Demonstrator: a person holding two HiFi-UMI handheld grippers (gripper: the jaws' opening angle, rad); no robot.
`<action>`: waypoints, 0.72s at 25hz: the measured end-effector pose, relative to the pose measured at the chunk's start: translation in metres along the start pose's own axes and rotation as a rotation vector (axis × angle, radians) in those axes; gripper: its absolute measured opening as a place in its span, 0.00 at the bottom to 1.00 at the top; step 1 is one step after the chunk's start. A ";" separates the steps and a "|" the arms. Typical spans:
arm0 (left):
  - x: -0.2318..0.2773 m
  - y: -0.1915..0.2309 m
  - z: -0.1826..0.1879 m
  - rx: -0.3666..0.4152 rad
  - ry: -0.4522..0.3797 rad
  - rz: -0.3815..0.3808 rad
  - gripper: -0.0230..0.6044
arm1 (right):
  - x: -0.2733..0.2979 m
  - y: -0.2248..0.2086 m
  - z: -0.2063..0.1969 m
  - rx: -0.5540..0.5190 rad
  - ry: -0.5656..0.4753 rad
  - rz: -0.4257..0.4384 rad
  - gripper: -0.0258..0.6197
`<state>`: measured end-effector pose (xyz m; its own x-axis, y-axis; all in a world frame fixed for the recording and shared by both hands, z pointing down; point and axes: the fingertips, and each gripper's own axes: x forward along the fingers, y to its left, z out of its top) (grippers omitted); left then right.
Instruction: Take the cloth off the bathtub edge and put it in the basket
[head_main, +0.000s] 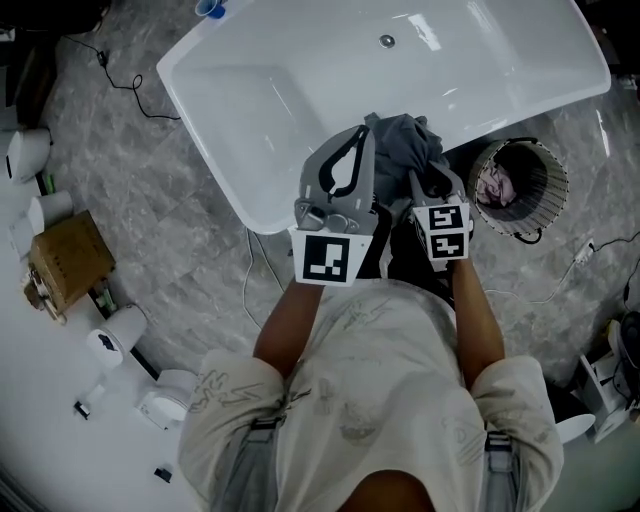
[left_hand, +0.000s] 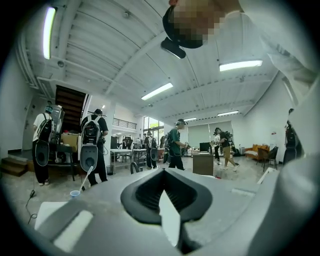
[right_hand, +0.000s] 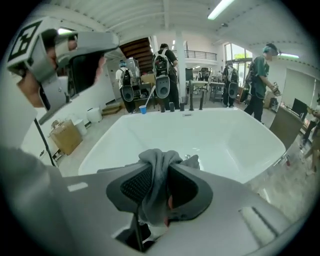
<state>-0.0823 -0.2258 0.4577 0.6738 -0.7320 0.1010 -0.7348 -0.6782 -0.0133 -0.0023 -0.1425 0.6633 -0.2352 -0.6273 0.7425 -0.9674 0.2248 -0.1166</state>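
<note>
A person in a pale T-shirt stands at the near side of a white bathtub (head_main: 270, 110), both bare forearms stretched forward and held close together, one hand-held gripper in each hand. The right gripper (head_main: 428, 180) reaches to the tub's near rim with its jaws clamped on one grey cloth (head_main: 405, 140). A fold of the fabric is pinched between the dark pads and the rest is bunched in a heap above them. From the head view it cannot be told whether the cloth rests on the rim or hangs clear of it. The left gripper (head_main: 357, 135) is held just beside the right one, angled up over the tub, with its jaws drawn together and nothing between them.

One round dark basket (head_main: 545, 195) stands on the grey marbled floor (head_main: 150, 180), just beside the tub's near corner on the person's right. A pale crumpled item (head_main: 492, 185) lies inside it. The cloth is not in the basket. The tub's basin shows a single metal drain fitting (head_main: 387, 41).

One blue cup (head_main: 210, 8) stands by the tub's far end, and one cardboard box (head_main: 65, 260) sits on the floor well off to the left. The gripper views show several people standing in the hall behind.
</note>
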 end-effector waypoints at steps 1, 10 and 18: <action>0.000 -0.002 0.005 0.002 -0.008 0.001 0.03 | -0.009 -0.003 0.010 -0.003 -0.026 -0.008 0.20; -0.002 -0.031 0.068 0.024 -0.124 -0.021 0.03 | -0.107 -0.028 0.105 -0.019 -0.313 -0.101 0.20; -0.009 -0.058 0.130 0.045 -0.256 -0.063 0.03 | -0.218 -0.045 0.192 -0.077 -0.627 -0.248 0.14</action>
<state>-0.0355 -0.1888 0.3280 0.7203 -0.6769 -0.1515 -0.6902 -0.7211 -0.0599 0.0746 -0.1593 0.3802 -0.0394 -0.9757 0.2157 -0.9957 0.0563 0.0729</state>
